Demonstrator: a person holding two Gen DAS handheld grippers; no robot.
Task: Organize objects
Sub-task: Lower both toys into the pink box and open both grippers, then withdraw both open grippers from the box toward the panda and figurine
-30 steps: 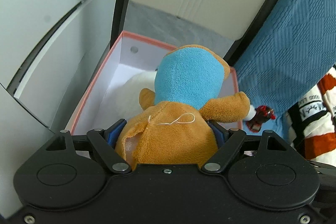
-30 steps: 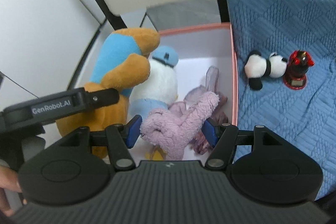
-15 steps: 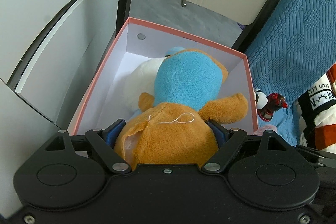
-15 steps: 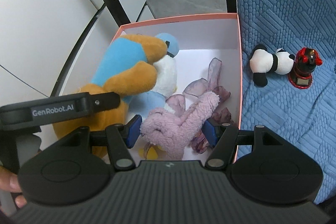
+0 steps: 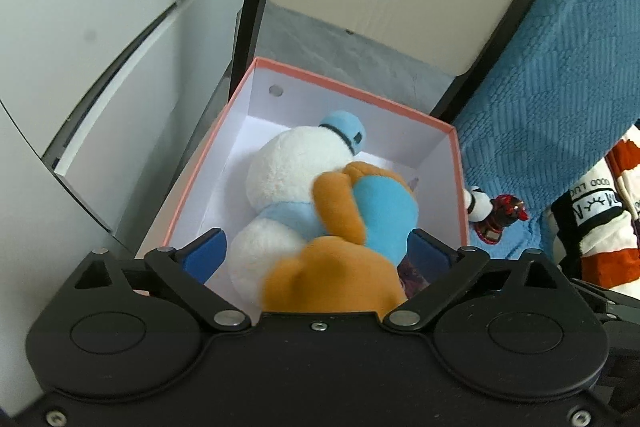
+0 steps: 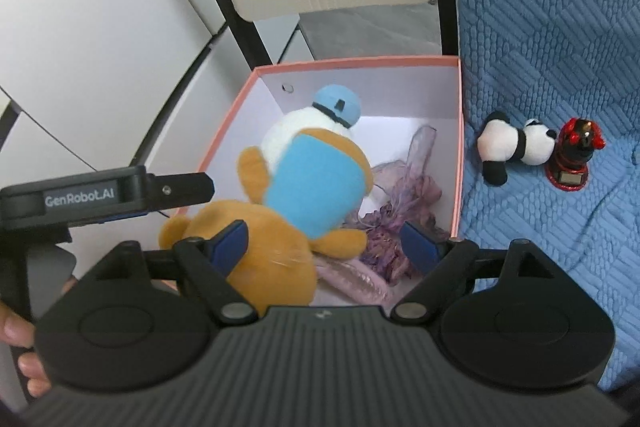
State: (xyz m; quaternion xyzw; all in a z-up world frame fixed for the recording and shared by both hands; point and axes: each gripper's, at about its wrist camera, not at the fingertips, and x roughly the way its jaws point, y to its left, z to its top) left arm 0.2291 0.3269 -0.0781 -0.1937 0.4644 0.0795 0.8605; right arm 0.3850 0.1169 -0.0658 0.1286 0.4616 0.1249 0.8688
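Both tools are released. The left gripper (image 5: 316, 253) has its blue pads spread wide with nothing pinched between them, and the right gripper (image 6: 324, 245) likewise stands open above the near end of the pink-rimmed box (image 6: 460, 131).

Inside the pink-rimmed box (image 5: 360, 93) lies the brown plush toy (image 5: 340, 267), blurred, its body toward the box's near wall and its light blue face (image 6: 312, 187) turned up. It is orange-brown with short stubby arms, and it rests against the white plush duck (image 5: 296, 171), which sits toward the box's far wall and wears a pale blue cap and a pale blue collar. In the right wrist view the white plush duck (image 6: 296, 127) is half covered by the brown plush toy (image 6: 256, 239). Also in the box, on the side nearest the blue blanket, are a pink fuzzy toy (image 6: 352, 277) at the near wall and a crumpled purple gauze bag (image 6: 404, 195) beyond it.

Outside the box, on the blue blanket (image 6: 540, 27) just beside its wall, a small panda plush (image 6: 512, 147) lies on its side, touching a red and black figurine (image 6: 576, 155) that stands upright.
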